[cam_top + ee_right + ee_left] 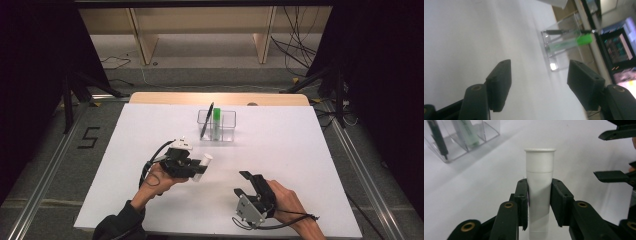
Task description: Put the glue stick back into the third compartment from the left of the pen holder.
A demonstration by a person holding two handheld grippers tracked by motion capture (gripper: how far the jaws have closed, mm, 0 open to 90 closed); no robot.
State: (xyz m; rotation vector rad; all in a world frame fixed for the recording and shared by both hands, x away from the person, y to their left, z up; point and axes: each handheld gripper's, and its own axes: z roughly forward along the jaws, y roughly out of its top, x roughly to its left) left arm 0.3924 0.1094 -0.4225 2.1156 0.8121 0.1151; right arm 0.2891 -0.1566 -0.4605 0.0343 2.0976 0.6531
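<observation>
My left gripper (pixel 192 167) (pixel 539 202) is shut on a white marker (pixel 203 167) (pixel 539 180), its pads pressed on the barrel and the flat-capped end sticking out past the jaws, held just above the white table (pixel 280 150). To its right my right gripper (pixel 243 183) (pixel 539 85) stands open with nothing between its jaws; it also shows at the right edge of the left gripper view (pixel 617 155). A clear compartmented holder (pixel 217 125) (pixel 461 137) (pixel 564 47) at the table's far middle contains a black pen (pixel 206 120) (pixel 564 31) and a green-capped marker (pixel 216 121) (pixel 571 42).
A wooden strip (pixel 220 98) borders the table's far edge. Beyond it lie a grey floor, wooden shelf legs (pixel 145 45) and loose cables (pixel 295 45). Black tripod stands (pixel 67 95) flank the table on both sides.
</observation>
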